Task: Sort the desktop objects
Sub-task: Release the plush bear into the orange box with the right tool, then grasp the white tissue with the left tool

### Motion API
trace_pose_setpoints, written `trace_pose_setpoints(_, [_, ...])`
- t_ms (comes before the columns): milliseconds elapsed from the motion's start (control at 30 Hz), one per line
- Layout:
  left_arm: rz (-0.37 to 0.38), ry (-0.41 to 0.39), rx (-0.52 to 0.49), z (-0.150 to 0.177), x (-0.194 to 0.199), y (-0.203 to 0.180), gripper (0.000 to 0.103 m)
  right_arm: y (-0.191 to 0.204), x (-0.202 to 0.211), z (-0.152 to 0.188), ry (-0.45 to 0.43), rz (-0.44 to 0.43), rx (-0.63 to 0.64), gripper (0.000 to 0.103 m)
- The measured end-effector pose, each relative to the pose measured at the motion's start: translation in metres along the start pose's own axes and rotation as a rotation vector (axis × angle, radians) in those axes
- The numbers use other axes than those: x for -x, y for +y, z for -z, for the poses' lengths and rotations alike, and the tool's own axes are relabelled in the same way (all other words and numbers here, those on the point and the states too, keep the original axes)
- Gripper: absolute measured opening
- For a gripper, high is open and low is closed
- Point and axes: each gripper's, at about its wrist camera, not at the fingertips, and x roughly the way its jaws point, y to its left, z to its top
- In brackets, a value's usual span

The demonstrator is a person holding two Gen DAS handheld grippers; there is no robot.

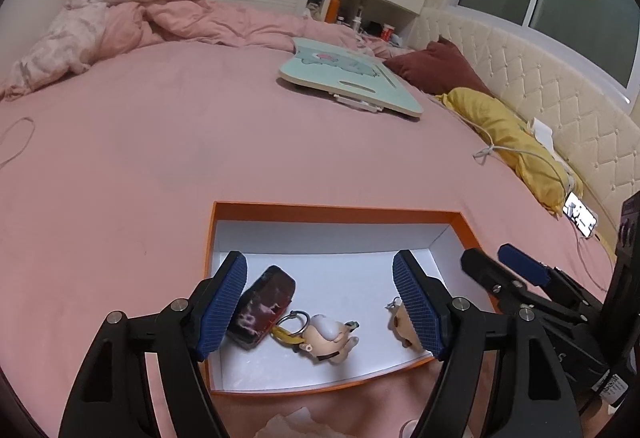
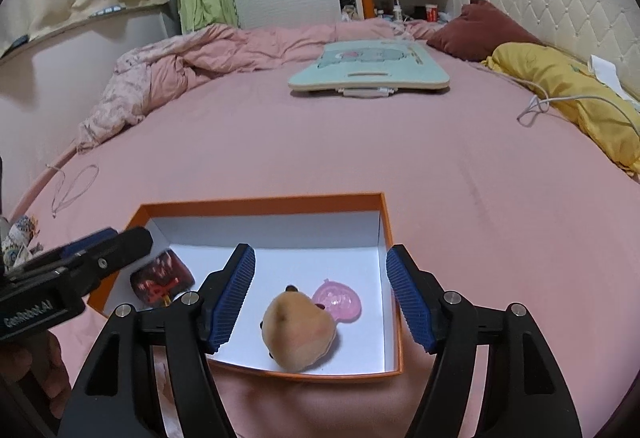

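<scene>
Left gripper (image 1: 320, 310) wide open over orange box (image 1: 336, 209), empty; dark red case (image 1: 262, 304) near 9 o'clock pad. Right gripper (image 2: 320, 298) open, empty, above brown plush (image 2: 298, 334).

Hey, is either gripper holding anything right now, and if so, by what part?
Nothing is held. The left gripper and right gripper stand open above the orange box.

In the box (image 2: 390, 234) on the bed (image 2: 360, 153) (board (image 2: 368, 71) behind), the plush (image 2: 298, 334) lies right of the case (image 2: 162, 280).
</scene>
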Motion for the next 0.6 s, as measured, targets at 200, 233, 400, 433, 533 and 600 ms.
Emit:
trace_pose_setpoints(200, [-0.02, -0.023, 0.034, 0.006, 0.017, 0.007, 0.075, -0.003, 0.009, 0.002, -0.013, 0.027, -0.015, 0.069])
trace_pose_setpoints(233, [-0.022, -0.025, 0.044, 0.009, 0.021, 0.009, 0.075, -0.004, 0.011, 0.004, -0.011, 0.027, -0.026, 0.069])
trace_pose_setpoints(400, [-0.041, -0.023, 0.072, 0.027, 0.044, 0.013, 0.076, -0.008, 0.034, 0.016, -0.003, 0.04, -0.077, 0.069])
trace_pose_setpoints(433, [-0.041, -0.016, 0.078, 0.031, 0.047, 0.013, 0.076, -0.01, 0.038, 0.02, -0.002, 0.044, -0.091, 0.069])
trace_pose_setpoints(533, [-0.04, 0.006, 0.071, 0.042, 0.056, 0.01, 0.076, -0.015, 0.051, 0.032, 0.007, 0.057, -0.139, 0.069])
trace_pose_setpoints(600, [-0.039, 0.023, 0.072, 0.051, 0.062, 0.007, 0.076, -0.017, 0.057, 0.043, 0.03, 0.074, -0.157, 0.069])
